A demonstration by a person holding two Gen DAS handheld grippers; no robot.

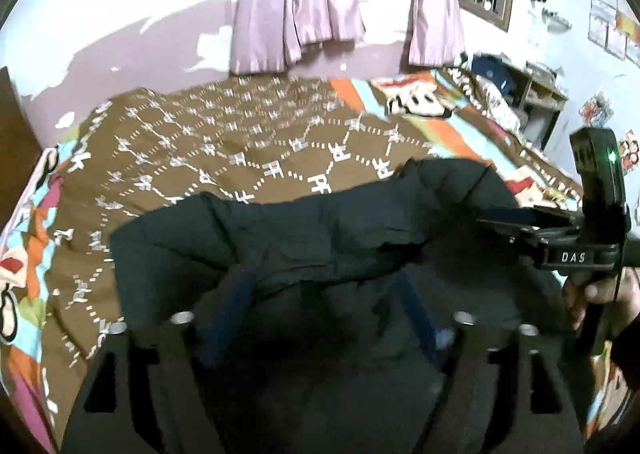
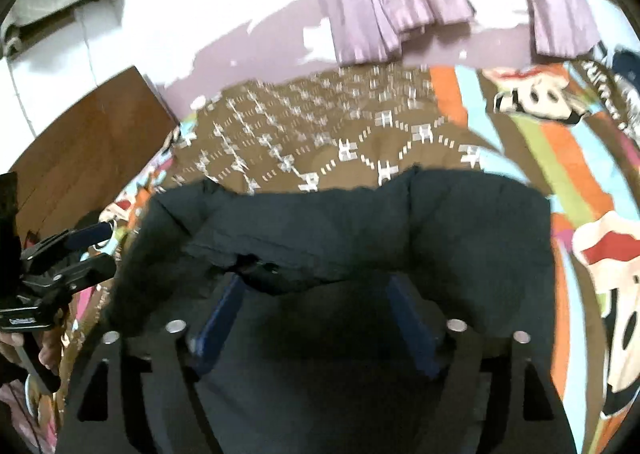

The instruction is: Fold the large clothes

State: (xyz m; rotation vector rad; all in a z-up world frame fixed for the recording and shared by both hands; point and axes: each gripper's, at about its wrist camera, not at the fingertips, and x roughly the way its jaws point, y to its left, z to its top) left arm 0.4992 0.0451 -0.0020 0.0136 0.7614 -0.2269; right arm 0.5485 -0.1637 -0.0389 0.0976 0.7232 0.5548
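Note:
A large dark garment (image 1: 304,230) lies on the bed, bunched in front of both grippers; it also fills the right wrist view (image 2: 400,222). My left gripper (image 1: 324,274) has its blue fingers (image 1: 230,318) spread wide, with the garment's edge draped over the tips. My right gripper (image 2: 316,282) also has its blue fingers (image 2: 218,318) wide apart under the cloth's folded edge. The right gripper shows at the right of the left view (image 1: 520,218); the left gripper shows at the left of the right view (image 2: 84,242).
The bed carries a brown patterned cloth (image 1: 224,150) over a colourful cartoon sheet (image 2: 580,190). Lilac curtains (image 1: 296,2) hang on the wall behind. A wooden headboard (image 2: 80,150) stands left. A shelf (image 1: 532,94) sits at the far right.

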